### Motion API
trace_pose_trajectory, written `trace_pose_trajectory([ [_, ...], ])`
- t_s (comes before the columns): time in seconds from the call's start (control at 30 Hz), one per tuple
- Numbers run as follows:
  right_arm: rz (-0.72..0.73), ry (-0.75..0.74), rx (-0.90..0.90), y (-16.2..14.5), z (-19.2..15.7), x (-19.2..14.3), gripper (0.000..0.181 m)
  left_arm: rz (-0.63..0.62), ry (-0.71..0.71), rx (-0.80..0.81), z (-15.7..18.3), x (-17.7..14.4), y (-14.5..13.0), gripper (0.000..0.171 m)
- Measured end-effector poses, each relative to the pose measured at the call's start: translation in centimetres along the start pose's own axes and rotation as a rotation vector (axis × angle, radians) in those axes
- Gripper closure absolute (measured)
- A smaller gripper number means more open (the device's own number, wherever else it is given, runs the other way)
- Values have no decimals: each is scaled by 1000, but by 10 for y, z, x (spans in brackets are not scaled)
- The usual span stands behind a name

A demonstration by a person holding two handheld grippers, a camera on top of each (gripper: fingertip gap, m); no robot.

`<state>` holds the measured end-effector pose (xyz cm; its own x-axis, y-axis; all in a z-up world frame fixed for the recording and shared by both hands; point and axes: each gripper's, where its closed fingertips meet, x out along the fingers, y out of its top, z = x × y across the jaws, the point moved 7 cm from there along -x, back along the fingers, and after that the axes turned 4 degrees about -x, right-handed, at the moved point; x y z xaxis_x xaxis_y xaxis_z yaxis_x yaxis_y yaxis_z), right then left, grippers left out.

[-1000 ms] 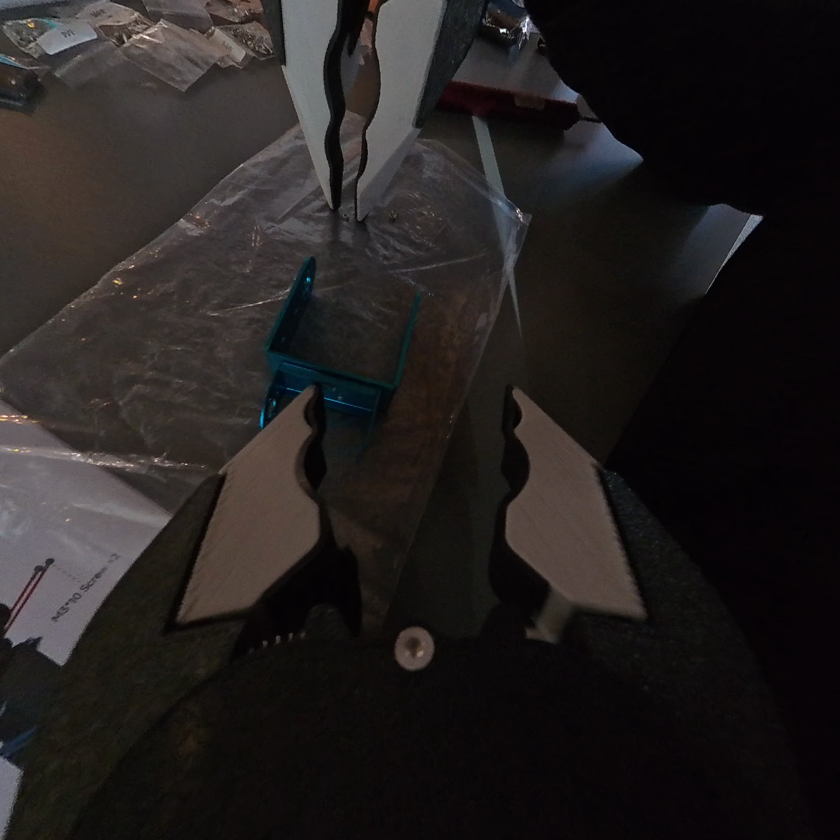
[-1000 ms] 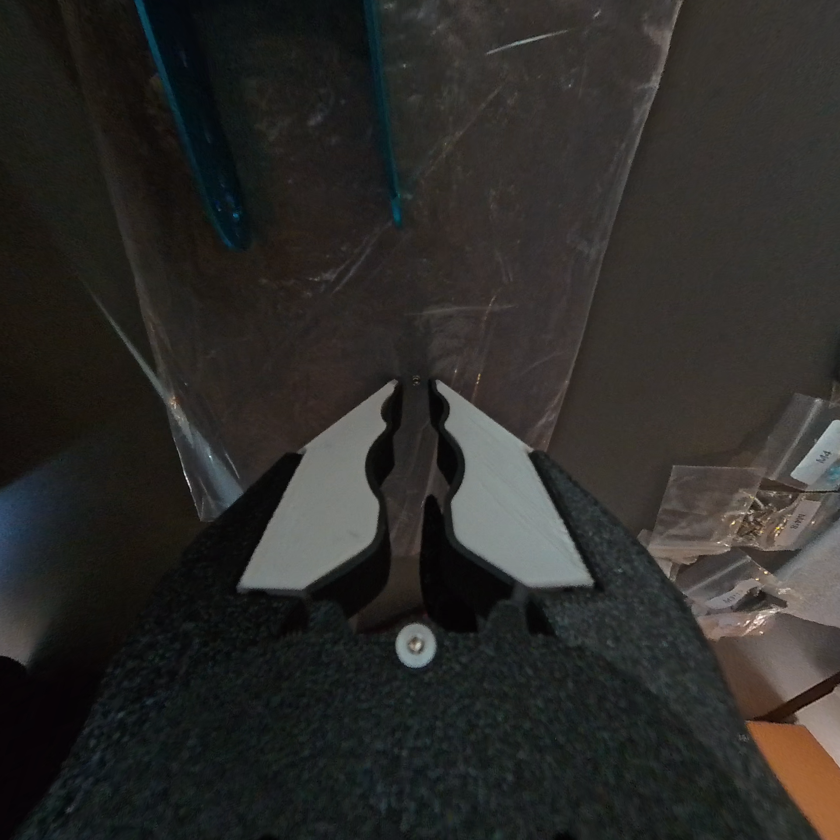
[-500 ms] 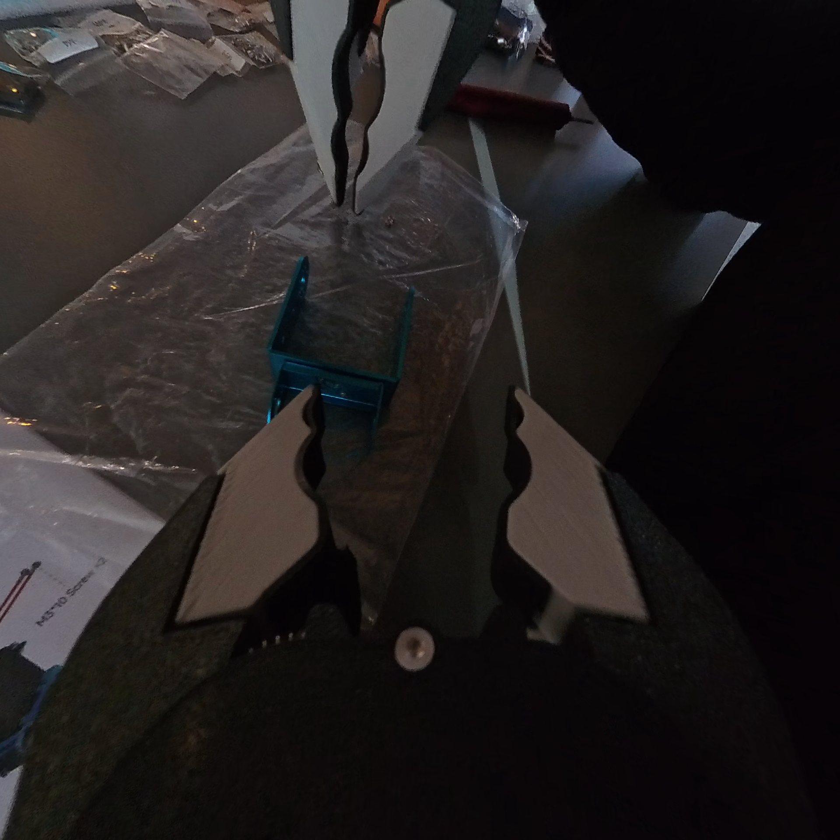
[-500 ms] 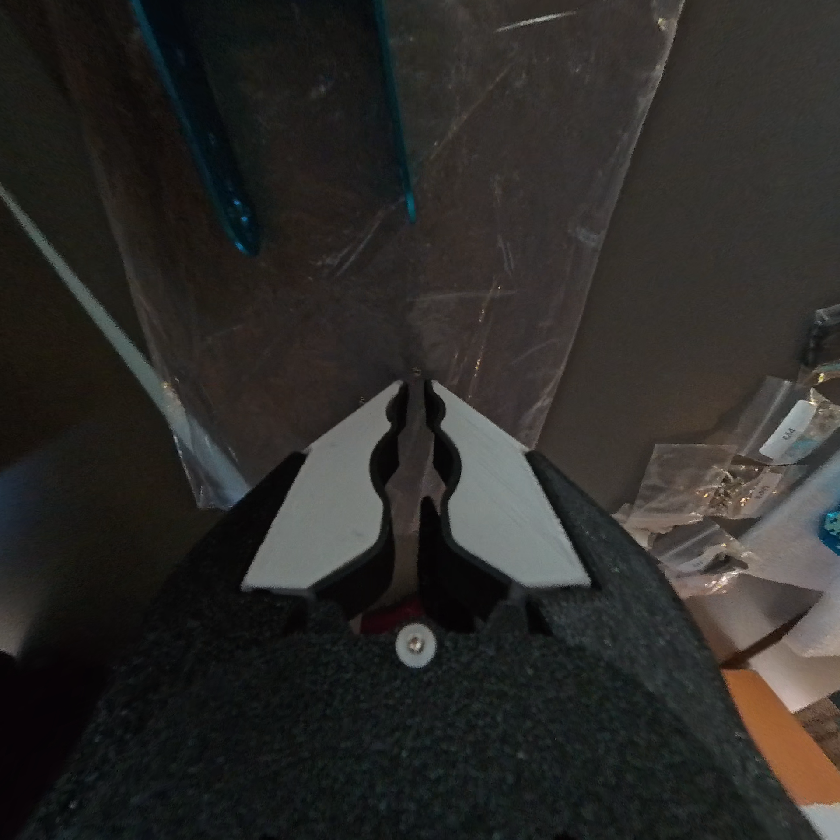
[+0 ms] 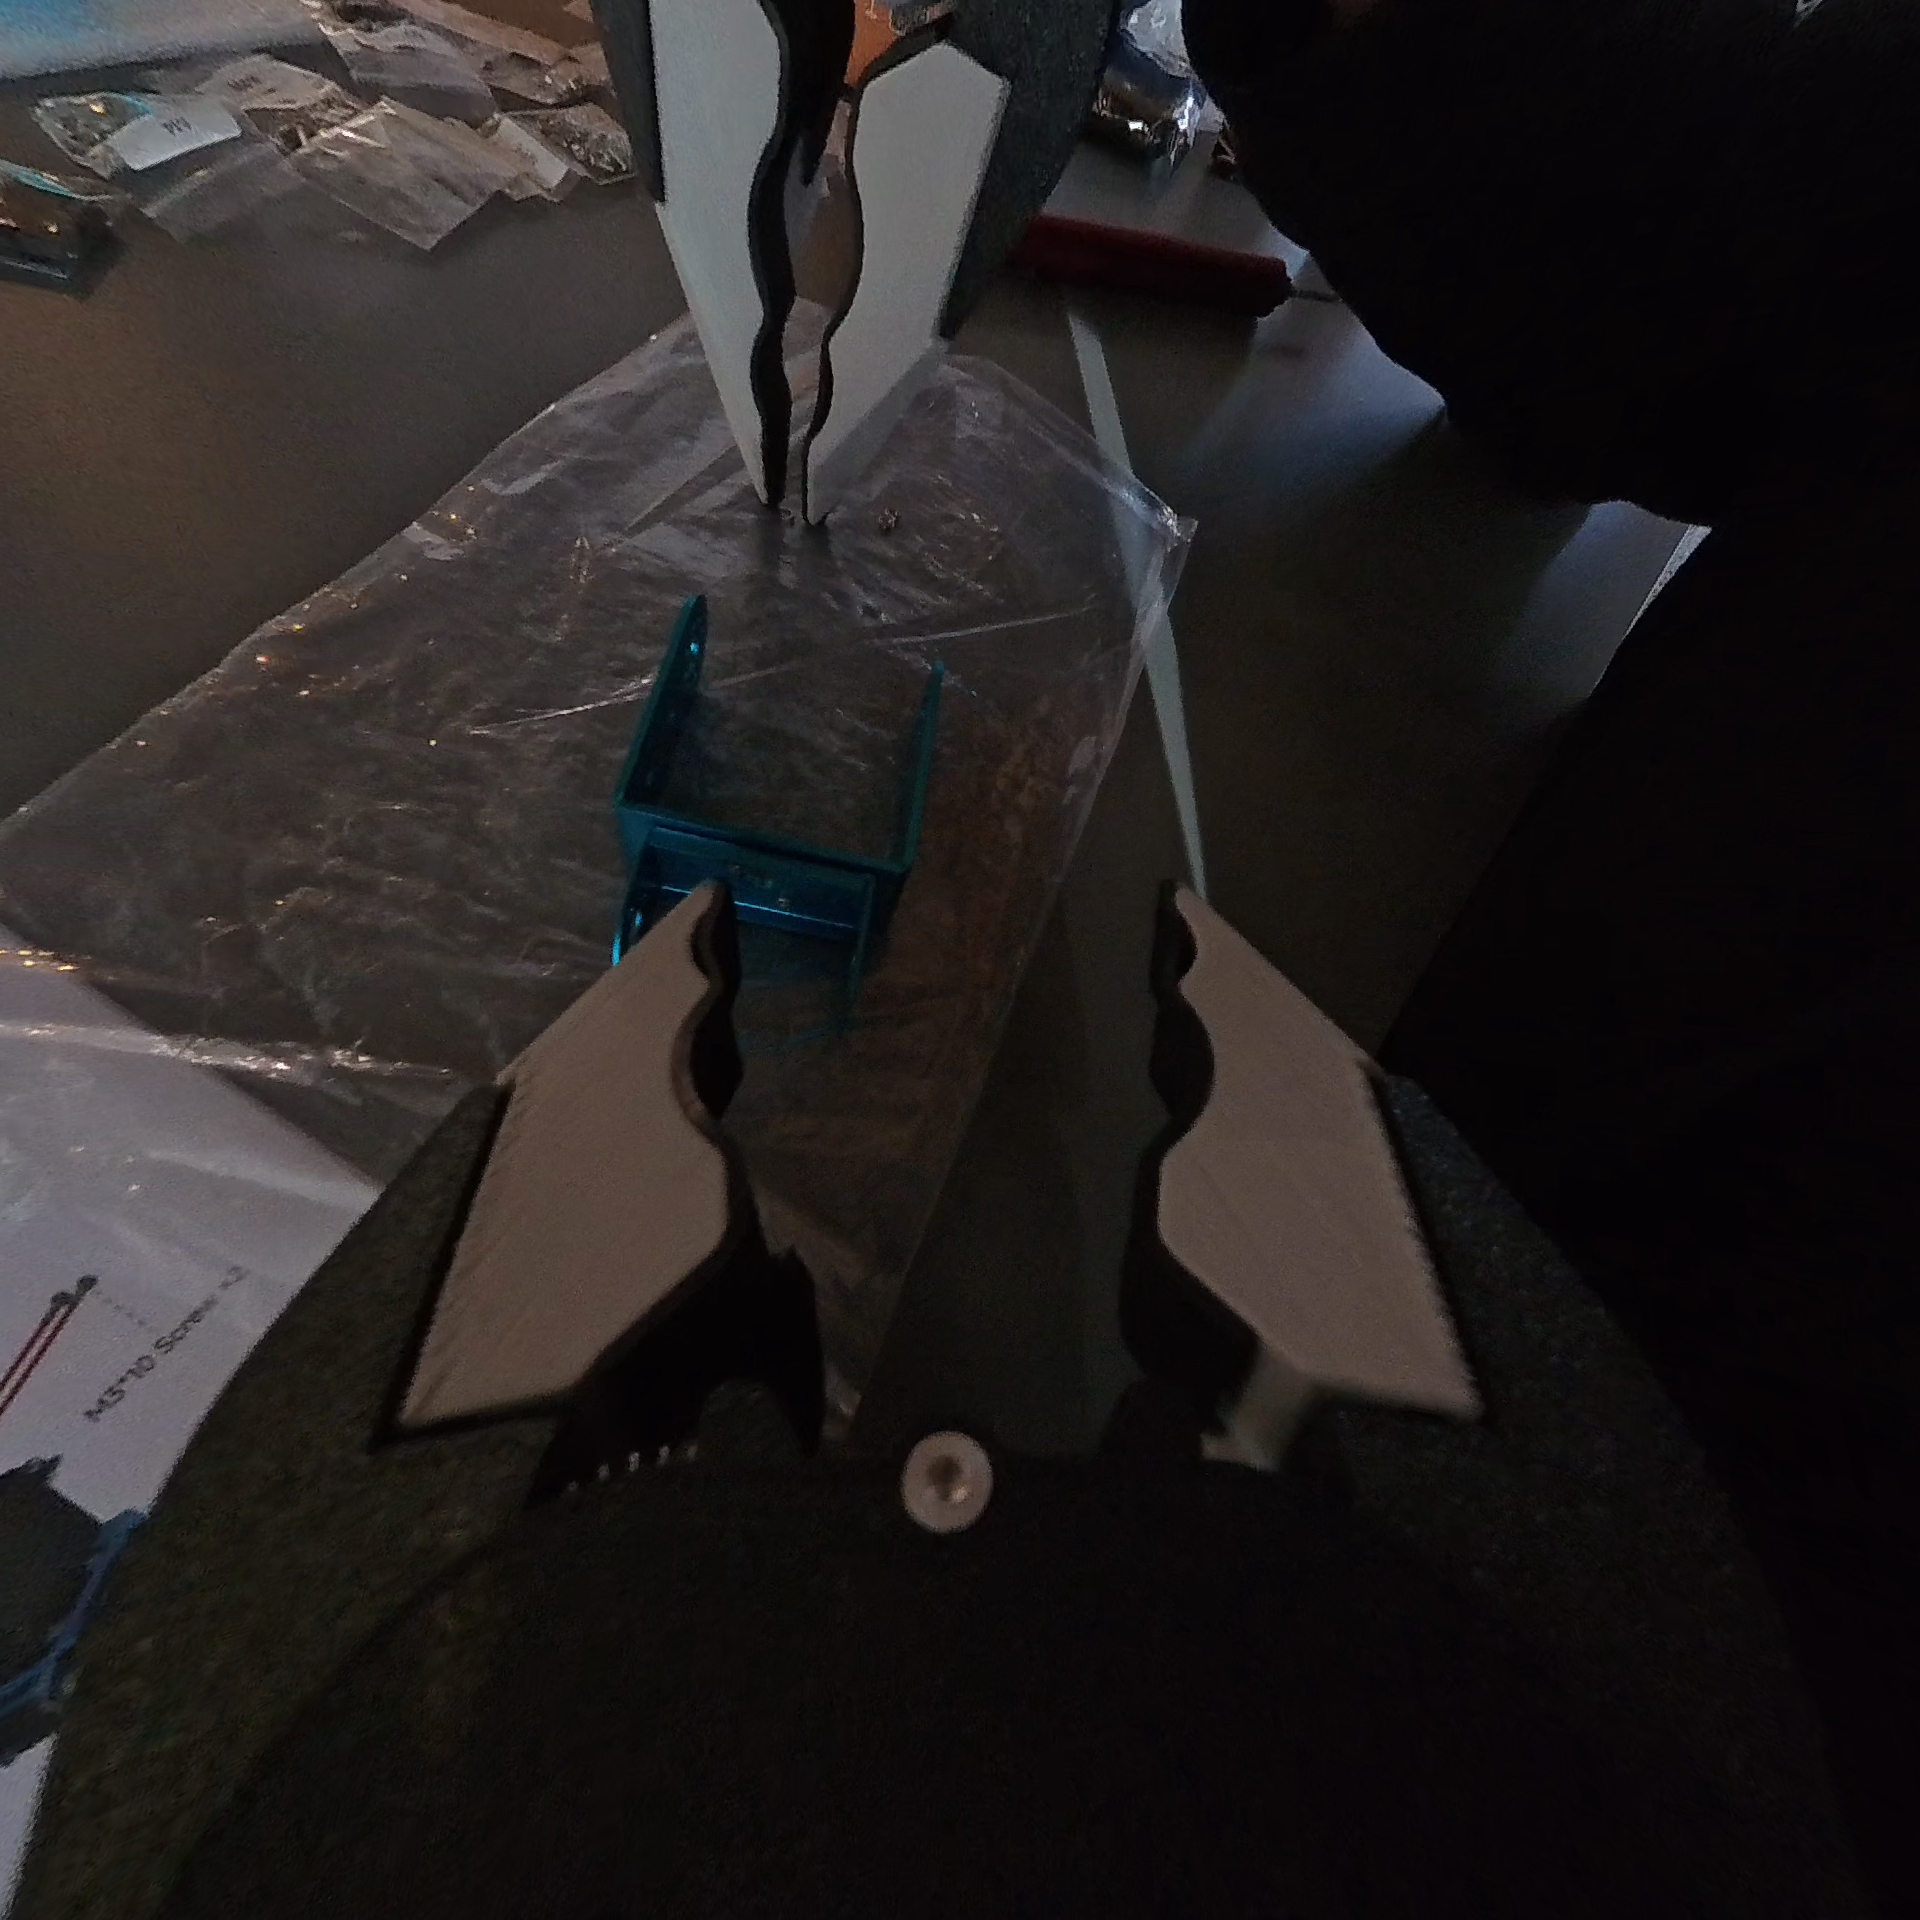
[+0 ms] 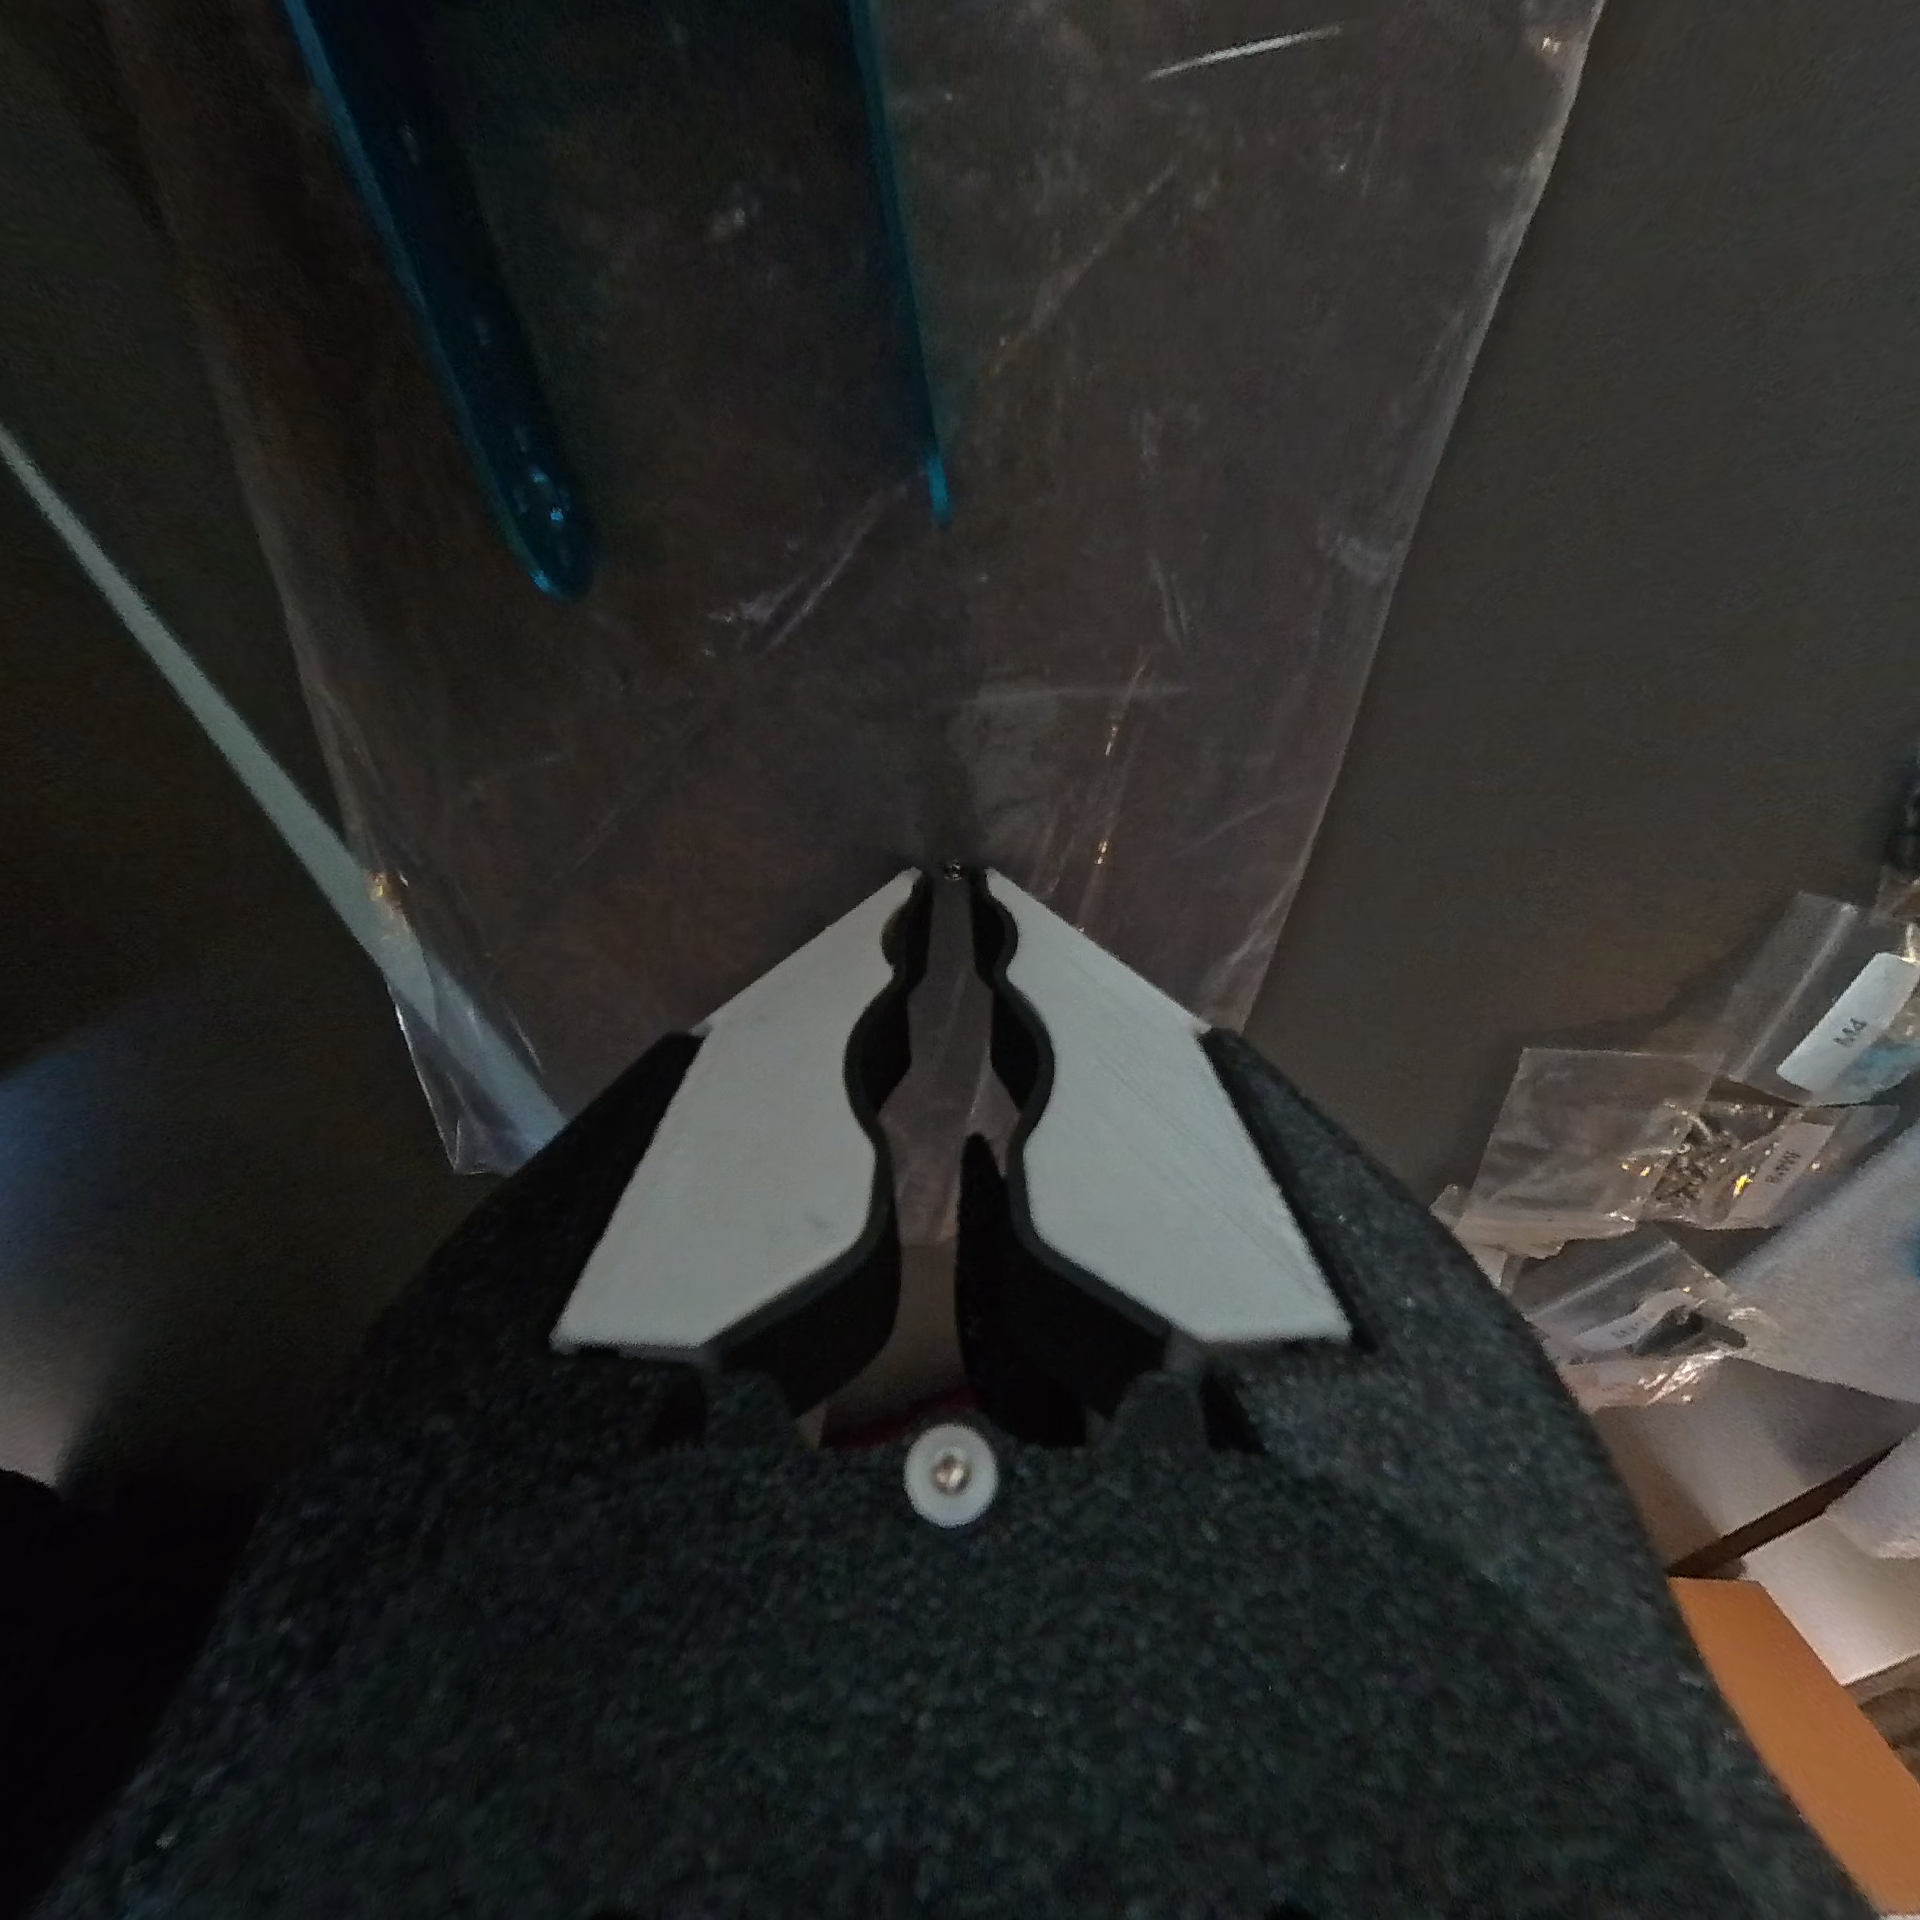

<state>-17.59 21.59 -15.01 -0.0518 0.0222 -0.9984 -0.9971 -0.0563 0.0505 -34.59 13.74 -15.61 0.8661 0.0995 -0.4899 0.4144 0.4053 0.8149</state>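
A blue U-shaped metal bracket [image 5: 769, 800] lies on a clear plastic sheet [image 5: 343, 810] on the dark table. My left gripper [image 5: 940, 904] is open and empty, just in front of the bracket, with its left fingertip [image 5: 707, 914] over the bracket's near edge. My right gripper [image 5: 795, 509] points down at the sheet beyond the bracket. Its jaws are nearly together around a tiny screw [image 6: 953, 873] at its tips [image 6: 951, 883]. A second small screw [image 5: 888, 516] lies just beside it. The bracket's two arms [image 6: 520, 457] show ahead in the right wrist view.
Small clear bags of hardware [image 5: 343, 177] lie at the back left and also show in the right wrist view [image 6: 1662, 1164]. A red-handled tool [image 5: 1153, 260] lies behind the sheet. A printed white page [image 5: 135, 1278] is at the left, a cardboard box [image 6: 1808, 1704] at the right, and a thin white strip [image 5: 1164, 644] along the sheet. The left gripper's tips are roughly 15 cm from the right gripper's.
My right gripper's jaws have closed a little around the tiny screw, and its tips have shifted slightly on the sheet. My left gripper has stayed open and almost still.
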Motion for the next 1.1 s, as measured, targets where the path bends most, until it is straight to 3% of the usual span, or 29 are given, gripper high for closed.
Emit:
trace_pose_trajectory([
  [0.5, 0, -37, -9, -4, 1, -6, 180, 10, -3, -10, -1, -1, 0, 92],
  [0.7, 6, -208, -40, -1, 21, -1, 180, 11, -1, -10, -1, -1, 0, 92],
  [1.1, 92, -79, 31, -5, 22, -6, 169, 16, -5, -13, -1, -2, 0, 92],
])
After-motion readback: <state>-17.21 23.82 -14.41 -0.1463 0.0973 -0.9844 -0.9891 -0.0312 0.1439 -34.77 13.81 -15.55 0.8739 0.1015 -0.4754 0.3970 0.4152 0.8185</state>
